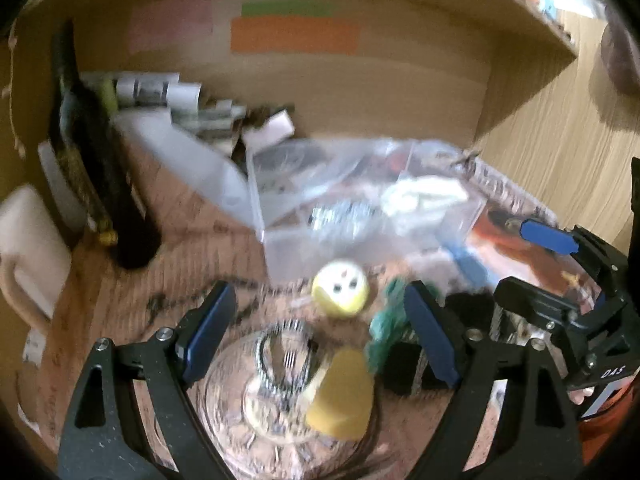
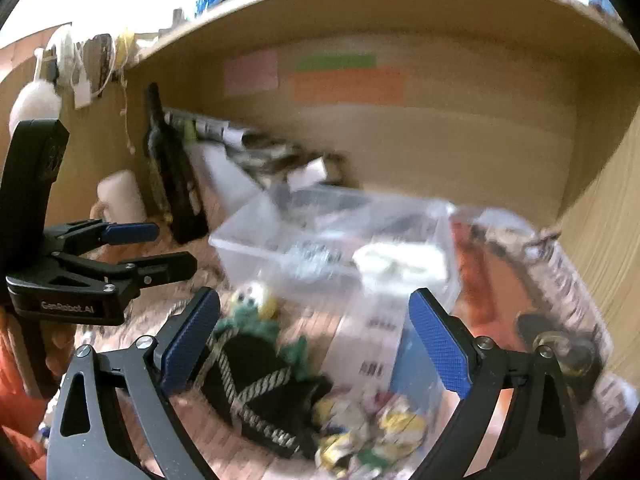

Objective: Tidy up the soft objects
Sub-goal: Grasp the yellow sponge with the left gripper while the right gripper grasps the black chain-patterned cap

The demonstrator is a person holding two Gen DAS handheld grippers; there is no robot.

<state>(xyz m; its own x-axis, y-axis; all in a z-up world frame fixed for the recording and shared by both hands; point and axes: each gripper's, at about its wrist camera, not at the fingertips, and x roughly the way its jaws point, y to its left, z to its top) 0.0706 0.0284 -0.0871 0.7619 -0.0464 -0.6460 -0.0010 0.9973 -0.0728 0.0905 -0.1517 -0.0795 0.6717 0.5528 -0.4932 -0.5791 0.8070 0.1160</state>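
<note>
In the left wrist view my left gripper [image 1: 320, 336] stands open over a glass dish [image 1: 240, 412]. A yellow foam piece [image 1: 342, 396] lies on the dish, low between the fingers and touching neither pad. Just beyond the tips sit a yellow-white ball toy [image 1: 340, 294] and a green plush [image 1: 390, 320]. My right gripper [image 2: 316, 340] is open too, above a black pouch [image 2: 256, 380] with rope trim; no pad touches it. The green plush [image 2: 248, 320] and the ball toy [image 2: 258, 296] lie past the pouch. Both views are blurred.
A clear plastic box [image 1: 360, 208] with its lid up stands mid-desk holding white cloth. A dark bottle [image 1: 100, 184] and a cream mug [image 1: 28, 248] are at the left. A plastic bag of small colourful items [image 2: 372, 432] lies near the front. A shelf board hangs overhead.
</note>
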